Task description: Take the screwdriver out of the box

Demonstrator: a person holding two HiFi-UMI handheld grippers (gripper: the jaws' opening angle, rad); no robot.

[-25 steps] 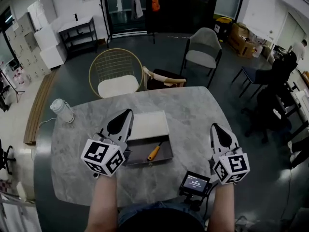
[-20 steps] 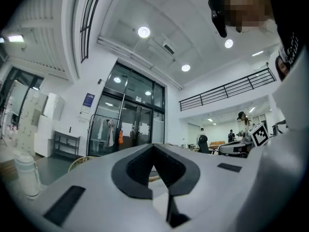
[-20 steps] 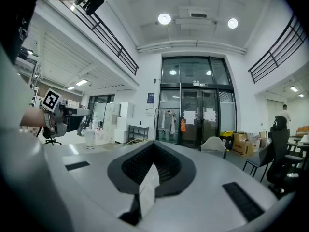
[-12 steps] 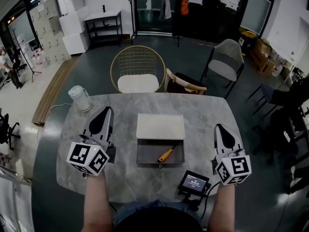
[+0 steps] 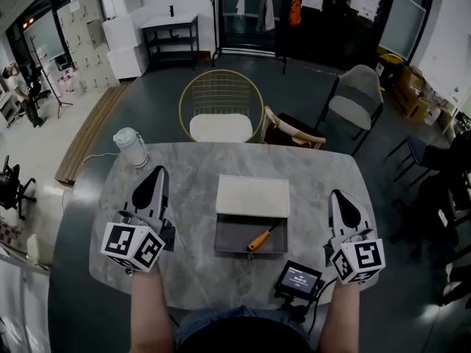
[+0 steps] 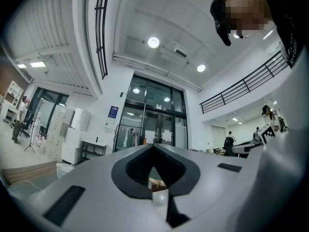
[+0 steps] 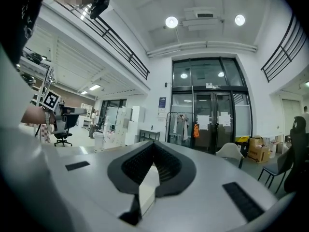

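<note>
An open box lies mid-table in the head view, its white lid (image 5: pixel 252 195) folded back and its grey tray (image 5: pixel 229 235) toward me. An orange-handled screwdriver (image 5: pixel 257 239) lies slanted in the tray's right half. My left gripper (image 5: pixel 158 173) hovers left of the box, well apart from it, jaws shut and empty. My right gripper (image 5: pixel 340 195) is off to the box's right, also shut and empty. The left gripper view (image 6: pixel 153 146) and right gripper view (image 7: pixel 153 144) look out level over the room and show closed tips, with no box in sight.
The grey marble table (image 5: pixel 316 168) carries a white jar (image 5: pixel 131 146) at its far left corner and a small black screen device (image 5: pixel 298 279) at the near edge. A gold wire chair (image 5: pixel 221 109) and a grey chair (image 5: pixel 357 101) stand beyond the table.
My left gripper has swung out to the left, away from the box's left edge. My right gripper has shifted a little outward. The screwdriver and box lie as before.
</note>
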